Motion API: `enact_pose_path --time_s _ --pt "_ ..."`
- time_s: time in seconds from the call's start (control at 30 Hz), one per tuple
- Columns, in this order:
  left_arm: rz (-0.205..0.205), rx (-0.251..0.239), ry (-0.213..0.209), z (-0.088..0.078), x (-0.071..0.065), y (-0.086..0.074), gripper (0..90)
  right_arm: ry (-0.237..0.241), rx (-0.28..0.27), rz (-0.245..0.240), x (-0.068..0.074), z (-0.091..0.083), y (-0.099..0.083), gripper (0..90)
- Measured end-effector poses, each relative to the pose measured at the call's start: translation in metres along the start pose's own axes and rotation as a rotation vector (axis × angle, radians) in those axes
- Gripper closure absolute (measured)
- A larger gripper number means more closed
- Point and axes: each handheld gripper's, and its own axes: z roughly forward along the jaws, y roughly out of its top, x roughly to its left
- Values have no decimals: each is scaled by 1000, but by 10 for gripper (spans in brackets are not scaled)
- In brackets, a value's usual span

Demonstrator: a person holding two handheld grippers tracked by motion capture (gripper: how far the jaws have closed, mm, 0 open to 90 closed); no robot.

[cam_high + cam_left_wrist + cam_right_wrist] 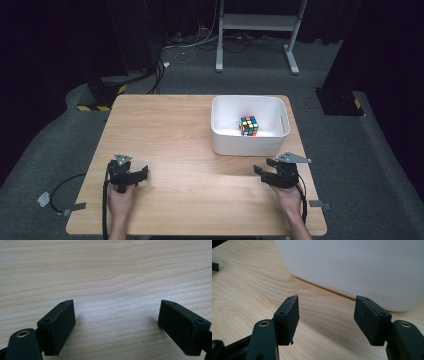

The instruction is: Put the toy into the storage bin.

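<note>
A Rubik's cube [249, 125] lies inside a white plastic bin [248, 145] at the back right of the wooden table [170, 130]. My left gripper [134, 174] rests low over the table's front left, held in a hand. Its jaws stand wide apart over bare wood [117, 308]. My right gripper [267, 170] sits at the front right, just in front of the bin. Its jaws are apart with nothing between them [327, 305], and they point at the bin's near wall [352, 267].
The table's right edge runs close to the right hand. A black cable [65, 186] loops off the front left edge to a grey tag on the carpet. Behind the table are floor cables, a white desk frame [257, 22] and dark stands.
</note>
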Motion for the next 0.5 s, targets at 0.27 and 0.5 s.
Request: enact_pose_path --time_s 0.27,0.5 --pt "1 0 1 0 0 0 145 -13 16 4 -5 6 -4 372" --pt "0 0 0 0 0 0 145 -32 37 11 -9 14 -7 372"
